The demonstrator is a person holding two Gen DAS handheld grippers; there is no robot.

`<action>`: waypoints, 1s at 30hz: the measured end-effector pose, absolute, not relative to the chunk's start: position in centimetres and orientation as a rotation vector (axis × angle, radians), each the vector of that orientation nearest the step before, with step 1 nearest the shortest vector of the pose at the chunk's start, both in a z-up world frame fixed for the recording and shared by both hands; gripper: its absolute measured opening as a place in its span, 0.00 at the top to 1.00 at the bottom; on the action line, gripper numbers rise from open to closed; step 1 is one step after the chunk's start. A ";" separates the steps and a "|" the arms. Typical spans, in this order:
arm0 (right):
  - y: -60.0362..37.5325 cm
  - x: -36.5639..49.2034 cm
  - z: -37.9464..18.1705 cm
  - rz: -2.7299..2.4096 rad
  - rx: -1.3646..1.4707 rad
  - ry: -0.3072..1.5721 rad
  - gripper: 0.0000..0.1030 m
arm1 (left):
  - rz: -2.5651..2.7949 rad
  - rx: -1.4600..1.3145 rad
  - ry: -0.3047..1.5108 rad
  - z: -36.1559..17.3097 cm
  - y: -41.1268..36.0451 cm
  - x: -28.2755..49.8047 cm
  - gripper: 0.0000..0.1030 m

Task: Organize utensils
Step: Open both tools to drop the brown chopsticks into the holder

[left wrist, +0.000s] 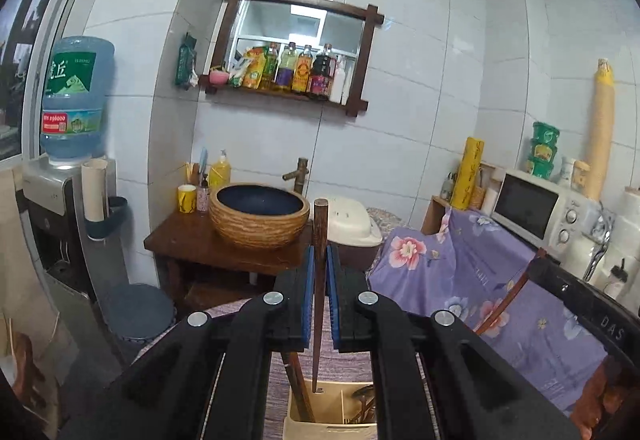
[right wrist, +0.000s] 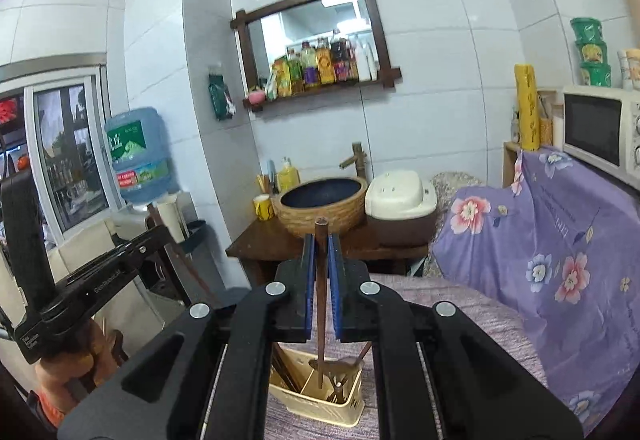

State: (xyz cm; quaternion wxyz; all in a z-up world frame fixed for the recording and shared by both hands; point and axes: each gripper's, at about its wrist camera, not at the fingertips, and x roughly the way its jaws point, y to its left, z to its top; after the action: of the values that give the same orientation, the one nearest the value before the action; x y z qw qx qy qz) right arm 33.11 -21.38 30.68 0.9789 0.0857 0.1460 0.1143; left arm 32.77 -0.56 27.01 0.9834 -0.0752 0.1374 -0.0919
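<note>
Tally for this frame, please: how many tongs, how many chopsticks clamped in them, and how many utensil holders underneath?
Black two-finger tongs: 2, left tongs and right tongs
Dark brown wooden chopsticks, one clamped in each: 2
Cream slotted plastic utensil holder: 1
Total: 5

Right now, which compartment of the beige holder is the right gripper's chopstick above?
The middle of the utensil holder, near its divider: the chopstick in the right gripper points there, between the dark sticks on the left and the spoons on the right.

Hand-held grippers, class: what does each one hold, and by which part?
Each hand-held gripper, left and right, is shut on a brown chopstick, clamped near its thick upper end, tip pointing down over the cream utensil holder.
</note>
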 end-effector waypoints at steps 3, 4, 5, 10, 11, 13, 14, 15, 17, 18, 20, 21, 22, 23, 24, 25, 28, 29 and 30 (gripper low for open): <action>-20.7 34.5 28.0 0.225 0.153 0.334 0.93 | -0.189 -0.141 0.320 23.8 -1.2 33.6 0.93; -20.5 34.9 27.2 0.224 0.152 0.347 0.93 | -0.190 -0.137 0.333 23.0 -1.3 33.8 0.93; -20.4 35.3 26.3 0.223 0.151 0.359 0.93 | -0.192 -0.131 0.350 21.8 -1.5 34.0 0.93; -20.1 36.8 22.3 0.221 0.152 0.417 0.92 | -0.191 -0.149 0.441 17.1 -1.1 35.3 0.93; -20.1 37.1 21.7 0.220 0.155 0.427 0.92 | -0.192 -0.151 0.455 16.6 -1.1 35.4 0.93; -20.2 37.4 20.5 0.217 0.162 0.446 0.92 | -0.190 -0.149 0.478 15.5 -1.0 35.6 0.93; -20.2 37.5 20.1 0.216 0.166 0.451 0.92 | -0.190 -0.146 0.486 15.1 -1.0 35.7 0.93; -20.2 37.6 19.8 0.213 0.168 0.450 0.93 | -0.189 -0.143 0.496 14.6 -1.0 35.8 0.93; -20.3 37.8 19.3 0.210 0.171 0.454 0.93 | -0.183 -0.133 0.500 14.1 -1.1 35.9 0.93; -20.2 37.8 19.2 0.210 0.173 0.456 0.93 | -0.172 -0.117 0.488 14.0 -1.2 35.7 0.93; -20.1 37.8 19.0 0.205 0.166 0.452 0.92 | -0.176 -0.100 0.479 14.1 -1.4 35.6 0.93; -20.2 37.8 19.0 0.207 0.163 0.450 0.92 | -0.181 -0.096 0.479 14.2 -1.5 35.6 0.93; -20.1 37.8 18.9 0.212 0.161 0.451 0.92 | -0.181 -0.091 0.479 14.2 -1.5 35.5 0.93; -20.2 37.8 18.7 0.216 0.167 0.449 0.92 | -0.180 -0.088 0.479 14.2 -1.6 35.5 0.93; -20.3 37.7 18.6 0.217 0.171 0.448 0.92 | -0.181 -0.086 0.478 14.3 -1.6 35.3 0.93; -20.3 37.6 18.4 0.216 0.170 0.450 0.92 | -0.184 -0.087 0.476 14.3 -1.6 35.1 0.93; -20.3 37.2 18.1 0.214 0.171 0.453 0.91 | -0.192 -0.093 0.474 14.2 -1.3 34.7 0.92; -20.4 37.0 18.0 0.215 0.171 0.451 0.89 | -0.190 -0.094 0.474 14.2 -1.2 34.6 0.88; -20.4 36.7 17.9 0.214 0.168 0.447 0.81 | -0.187 -0.096 0.472 14.2 -1.1 34.3 0.84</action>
State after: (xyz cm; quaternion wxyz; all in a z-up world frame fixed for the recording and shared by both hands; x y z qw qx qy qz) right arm 36.67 -20.40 17.93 0.9660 0.0832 0.2209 0.1056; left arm 34.35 -1.08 14.19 0.9668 -0.0475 0.2335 -0.0927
